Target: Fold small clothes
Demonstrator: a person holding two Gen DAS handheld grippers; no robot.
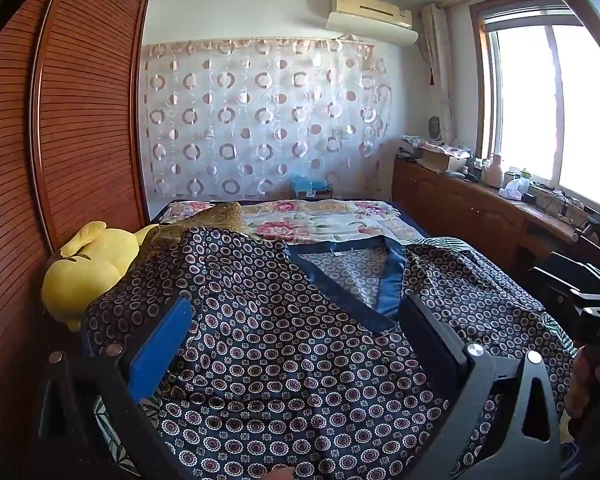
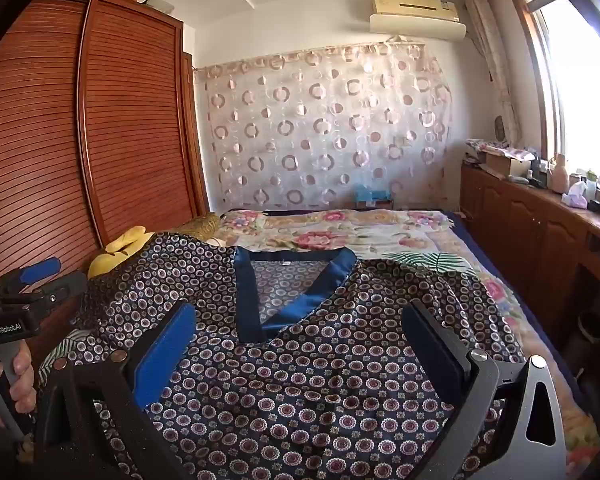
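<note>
A dark navy top [image 1: 284,344] with a small ring pattern and a blue satin V-neck trim [image 1: 392,280] lies spread on the bed, neckline away from me. It also shows in the right wrist view [image 2: 320,368]. My left gripper [image 1: 296,320] is open above the top's left half, its blue pads wide apart, holding nothing. My right gripper [image 2: 300,328] is open above the top just below the neckline [image 2: 308,296], empty. Each gripper shows at the edge of the other's view, the right one [image 1: 580,300] and the left one [image 2: 32,280].
A floral bedspread [image 1: 332,220] covers the bed beyond the top. A yellow plush toy [image 1: 88,264] lies at the bed's left beside the slatted wooden wardrobe [image 1: 80,120]. A low wooden cabinet [image 1: 480,208] with clutter runs under the window on the right.
</note>
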